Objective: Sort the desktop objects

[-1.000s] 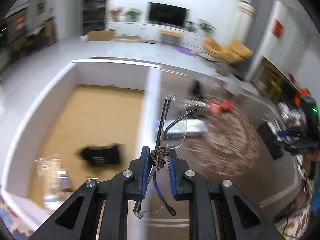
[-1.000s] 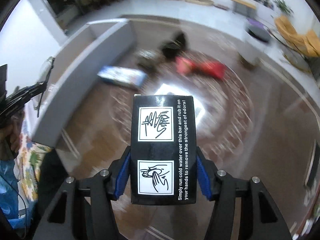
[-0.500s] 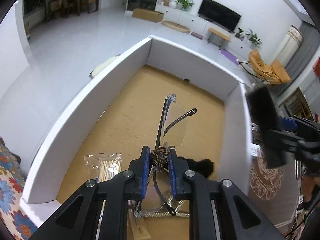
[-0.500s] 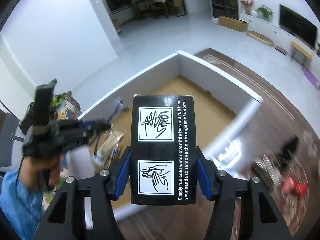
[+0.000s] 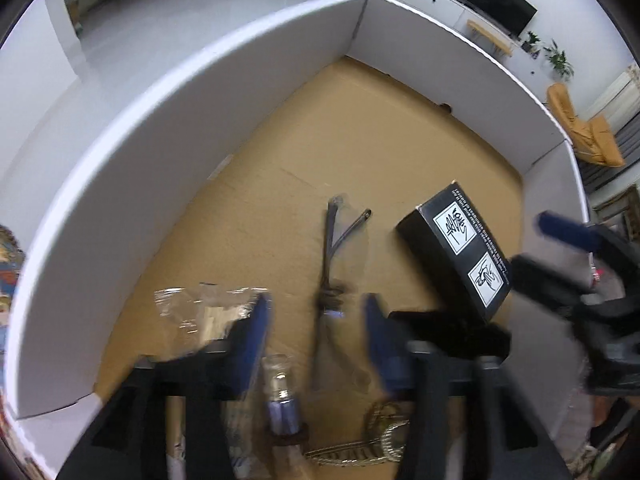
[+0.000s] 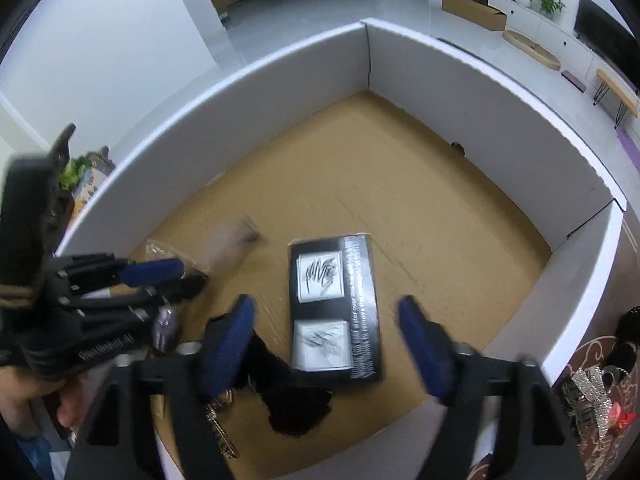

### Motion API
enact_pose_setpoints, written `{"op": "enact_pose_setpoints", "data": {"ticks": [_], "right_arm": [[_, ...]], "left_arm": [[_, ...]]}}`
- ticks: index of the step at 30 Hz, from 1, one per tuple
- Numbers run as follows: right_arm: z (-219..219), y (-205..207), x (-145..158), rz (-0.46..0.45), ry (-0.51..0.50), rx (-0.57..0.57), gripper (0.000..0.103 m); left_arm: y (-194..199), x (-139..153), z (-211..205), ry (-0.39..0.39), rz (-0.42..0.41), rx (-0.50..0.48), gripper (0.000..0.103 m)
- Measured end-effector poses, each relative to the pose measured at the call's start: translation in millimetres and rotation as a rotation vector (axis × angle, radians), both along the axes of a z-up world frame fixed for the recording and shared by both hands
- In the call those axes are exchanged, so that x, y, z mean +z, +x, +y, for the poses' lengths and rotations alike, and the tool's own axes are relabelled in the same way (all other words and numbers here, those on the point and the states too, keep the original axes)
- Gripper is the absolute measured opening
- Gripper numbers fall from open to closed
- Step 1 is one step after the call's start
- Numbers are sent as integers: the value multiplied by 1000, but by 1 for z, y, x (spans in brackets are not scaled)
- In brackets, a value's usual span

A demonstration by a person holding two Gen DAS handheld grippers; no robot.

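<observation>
Glasses point(image 5: 336, 248) and black box point(image 6: 336, 312) lie released in the white-walled bin point(image 6: 280, 68), box at 3 o'clock of the glasses. Left gripper point(image 5: 316, 332) and right gripper point(image 6: 324, 336) both hover with jaws spread; the drop-off step looks complete, and next each must withdraw for another object.

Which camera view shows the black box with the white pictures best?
The right wrist view: the black box lies flat on the carton floor, its whole top face visible between the open jaws. The left wrist view shows it off to the right, at an angle, with one end partly hidden.
</observation>
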State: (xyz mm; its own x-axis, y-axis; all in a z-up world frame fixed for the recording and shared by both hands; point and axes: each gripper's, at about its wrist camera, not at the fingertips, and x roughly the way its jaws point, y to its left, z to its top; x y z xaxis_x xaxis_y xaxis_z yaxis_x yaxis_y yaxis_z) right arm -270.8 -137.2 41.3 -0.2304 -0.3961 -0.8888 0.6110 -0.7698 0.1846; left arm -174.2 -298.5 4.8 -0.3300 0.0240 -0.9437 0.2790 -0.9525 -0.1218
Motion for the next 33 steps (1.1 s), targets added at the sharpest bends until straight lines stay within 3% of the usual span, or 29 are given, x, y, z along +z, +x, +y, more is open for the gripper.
{"op": "enact_pose_setpoints", "data": {"ticks": [5,9,11,15,17,22,26,30,33], "right_arm": [[41,16,41,74,-77,-24,93],[115,39,67,152,-103,-91,100],[157,51,69,181,-96,-145,102],[259,82,47,232,-10,-328,103],[304,100,23,227,47,-426,103],[385,154,-37,193,114,-617,103],[409,186,-57,228,97,-670,103],[403,203,-59,291,96,-677,103],[402,201,-65,288,86,-687,103]], "left_arm": [[25,38,22,-60,126,5,67],[47,80,71,-71,243,-75,70],[57,102,116,-56,311,-151,75],[89,125,195,-16,430,-309,103],[97,115,230,12,443,-368,103],[102,33,296,29,327,-440,103],[100,-27,324,-60,272,-472,103],[100,-46,340,-102,282,-484,103],[98,-49,346,-131,288,-489,103]]}}
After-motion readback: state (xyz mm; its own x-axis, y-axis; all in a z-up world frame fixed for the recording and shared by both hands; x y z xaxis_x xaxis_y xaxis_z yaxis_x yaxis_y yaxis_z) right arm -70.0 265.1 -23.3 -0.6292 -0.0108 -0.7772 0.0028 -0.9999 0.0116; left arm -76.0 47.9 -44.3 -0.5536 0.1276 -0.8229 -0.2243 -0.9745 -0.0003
